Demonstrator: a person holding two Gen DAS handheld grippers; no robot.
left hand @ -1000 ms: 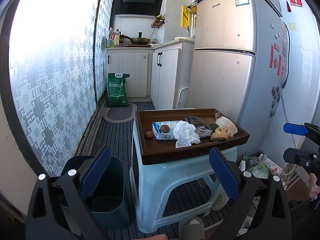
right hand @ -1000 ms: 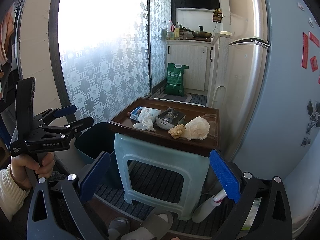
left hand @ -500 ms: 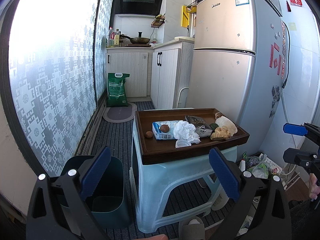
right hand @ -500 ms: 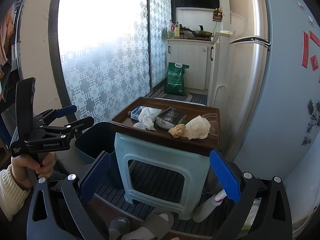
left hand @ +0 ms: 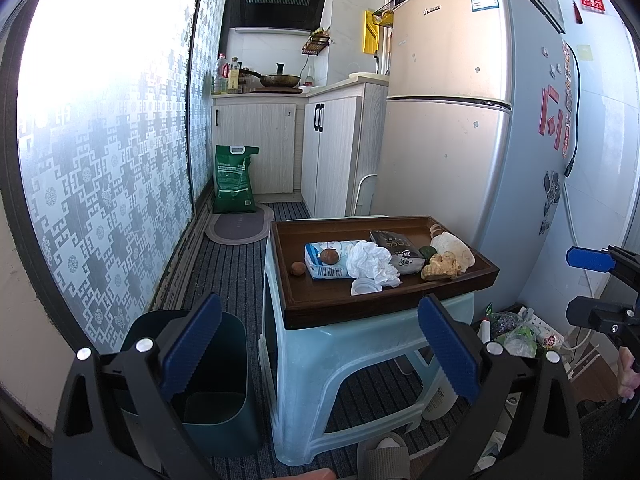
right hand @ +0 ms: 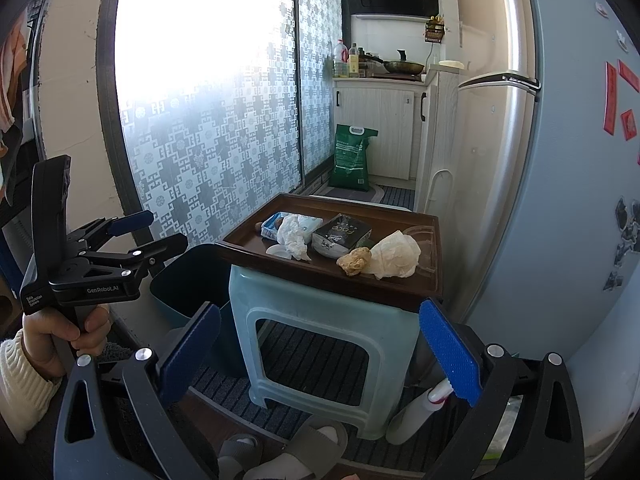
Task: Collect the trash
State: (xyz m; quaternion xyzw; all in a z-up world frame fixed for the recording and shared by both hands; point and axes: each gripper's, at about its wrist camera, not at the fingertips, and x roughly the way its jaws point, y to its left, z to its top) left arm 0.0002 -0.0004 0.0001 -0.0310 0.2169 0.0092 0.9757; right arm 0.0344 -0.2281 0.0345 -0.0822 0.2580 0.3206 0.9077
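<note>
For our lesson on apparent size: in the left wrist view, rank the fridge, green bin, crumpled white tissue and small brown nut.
1. fridge
2. green bin
3. crumpled white tissue
4. small brown nut

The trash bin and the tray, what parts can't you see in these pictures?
- Trash bin: left wrist view, the left gripper finger covers part of its inside; right wrist view, the tray hides most of it.
- Black packet: small print too tiny to read.
- Green thing on the tray: left wrist view, mostly hidden behind other trash.
- Right gripper: cut off by the left view's edge.
</note>
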